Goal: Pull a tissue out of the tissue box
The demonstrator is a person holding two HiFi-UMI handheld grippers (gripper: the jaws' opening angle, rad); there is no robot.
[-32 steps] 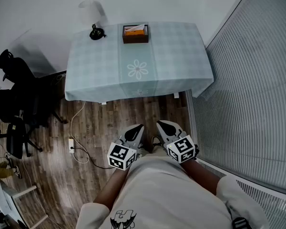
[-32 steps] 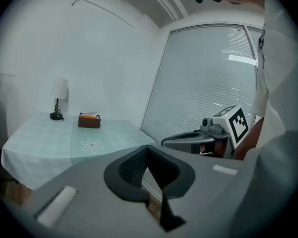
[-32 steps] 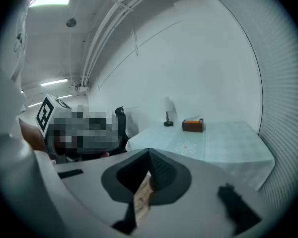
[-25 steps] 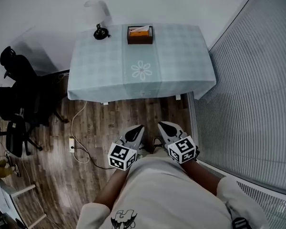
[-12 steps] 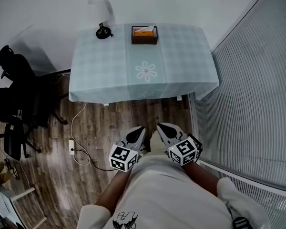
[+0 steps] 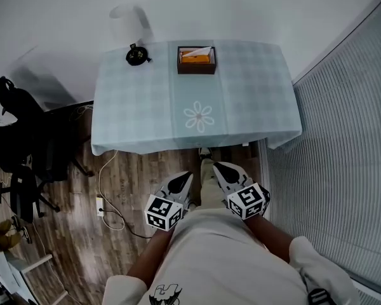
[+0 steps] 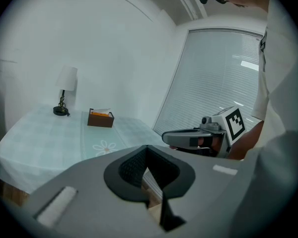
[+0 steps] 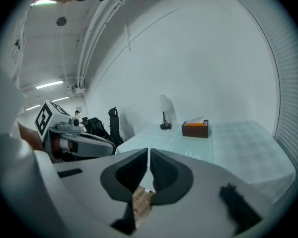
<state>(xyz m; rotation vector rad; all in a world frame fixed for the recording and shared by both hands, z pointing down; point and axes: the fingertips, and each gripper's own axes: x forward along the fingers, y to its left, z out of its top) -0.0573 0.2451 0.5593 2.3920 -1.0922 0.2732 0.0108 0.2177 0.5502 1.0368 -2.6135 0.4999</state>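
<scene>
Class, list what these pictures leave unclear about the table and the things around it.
- Tissue box: how many tissues remain. It is too small in every view, and its walls hide the inside.
- Tablecloth: in the head view it covers whatever stands beneath it.
- Chair: in the head view it is cut off by the left edge.

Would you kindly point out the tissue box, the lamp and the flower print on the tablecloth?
tissue box [image 6: 197, 68], head view, on its dark front wall.
lamp [image 6: 124, 23], head view, on its white shade.
flower print [image 6: 199, 116], head view, on the flower's centre.
</scene>
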